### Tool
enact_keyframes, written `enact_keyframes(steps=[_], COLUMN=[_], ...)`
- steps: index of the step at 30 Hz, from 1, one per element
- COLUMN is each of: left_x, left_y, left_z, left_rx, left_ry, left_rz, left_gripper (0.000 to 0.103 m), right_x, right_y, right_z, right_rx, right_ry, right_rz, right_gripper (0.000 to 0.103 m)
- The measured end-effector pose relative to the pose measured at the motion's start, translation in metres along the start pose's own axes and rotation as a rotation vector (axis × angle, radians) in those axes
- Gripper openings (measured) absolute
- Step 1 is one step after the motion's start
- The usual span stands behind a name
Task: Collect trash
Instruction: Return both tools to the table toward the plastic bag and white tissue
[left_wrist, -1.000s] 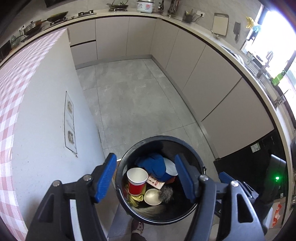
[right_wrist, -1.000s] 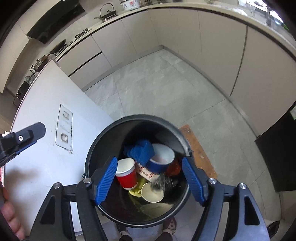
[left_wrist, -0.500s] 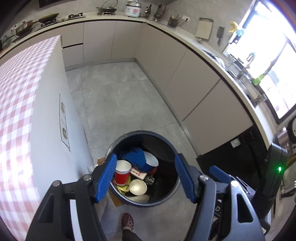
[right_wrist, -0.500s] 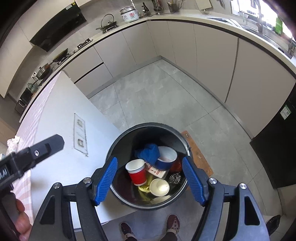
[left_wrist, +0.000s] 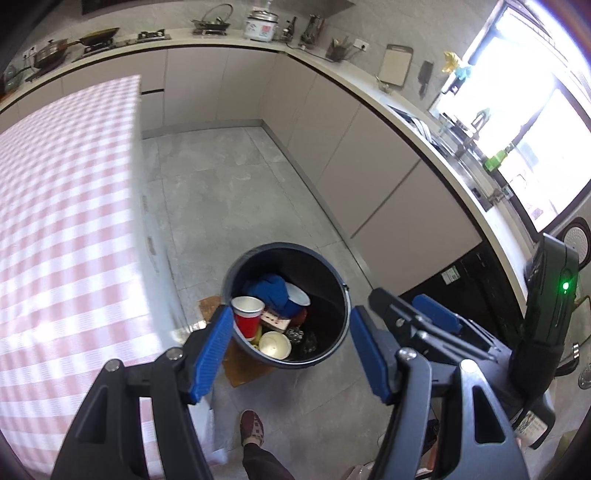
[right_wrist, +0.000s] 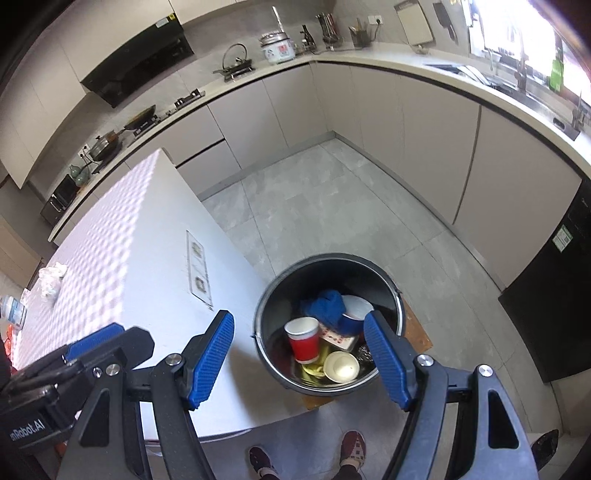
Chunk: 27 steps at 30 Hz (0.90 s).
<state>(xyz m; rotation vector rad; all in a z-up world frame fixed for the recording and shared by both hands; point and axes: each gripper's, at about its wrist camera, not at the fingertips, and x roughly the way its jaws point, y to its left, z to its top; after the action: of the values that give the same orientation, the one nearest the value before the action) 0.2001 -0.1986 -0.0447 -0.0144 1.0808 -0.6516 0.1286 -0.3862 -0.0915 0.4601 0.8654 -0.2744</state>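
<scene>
Left tongs (left_wrist: 291, 347) — blue ribbed pads standing apart, nothing between them, poised high above the floor. Right tongs (right_wrist: 299, 354) — likewise parted and empty, seen above the bin and the desk edge.

Trash bin (left_wrist: 341, 321) — round, dark, hard-walled bucket with a wire handle, standing on the grey tiled floor just beside the desk, on a brown board. Collected trash lay inside it: red paper cup (right_wrist: 303, 339), upright, white-lined, light and easily crushed, best taken across the rim; cream round cup or lid (right_wrist: 341, 366), thin and light; blue cloth (right_wrist: 325, 308), soft, crumpled, to be pinched at any fold; blue-and-white paper bowl (right_wrist: 356, 310), tilted against the wall; printed card packet (right_wrist: 338, 338), flat; banana peel (right_wrist: 312, 369), limp, probably slippery.

Desk (left_wrist: 66, 229) — pink-and-white check cover, white side panel. At its far end a crumpled white tissue (right_wrist: 51, 278) remained — weightless, soft, to be gripped at the bulk.
</scene>
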Motion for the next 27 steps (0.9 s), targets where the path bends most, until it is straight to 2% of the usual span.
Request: enact_keyframes(steps=[4, 11, 27], left_x=[-0.019, -0.051, -0.114], left_y=[0.015, 0.059, 0.188], left_z=[0.001, -0.001, -0.013], left_rx=[-0.021, -0.078, -0.263], left_ry=[-0.032, -0.094, -0.215], left_rz=[0.031, 0.099, 0.349], left_gripper=[0.067, 0.067, 0.067], right_x=[-0.008, -0.014, 0.012], right_y=[0.022, 0.085, 0.246], right_z=[0.005, 0.010, 0.007], right_rx=[-0.015, -0.089, -0.295], right_ry=[-0.012, -0.034, -0.002], right_rz=[0.022, 0.090, 0.249], right_gripper=[0.075, 0.077, 0.079])
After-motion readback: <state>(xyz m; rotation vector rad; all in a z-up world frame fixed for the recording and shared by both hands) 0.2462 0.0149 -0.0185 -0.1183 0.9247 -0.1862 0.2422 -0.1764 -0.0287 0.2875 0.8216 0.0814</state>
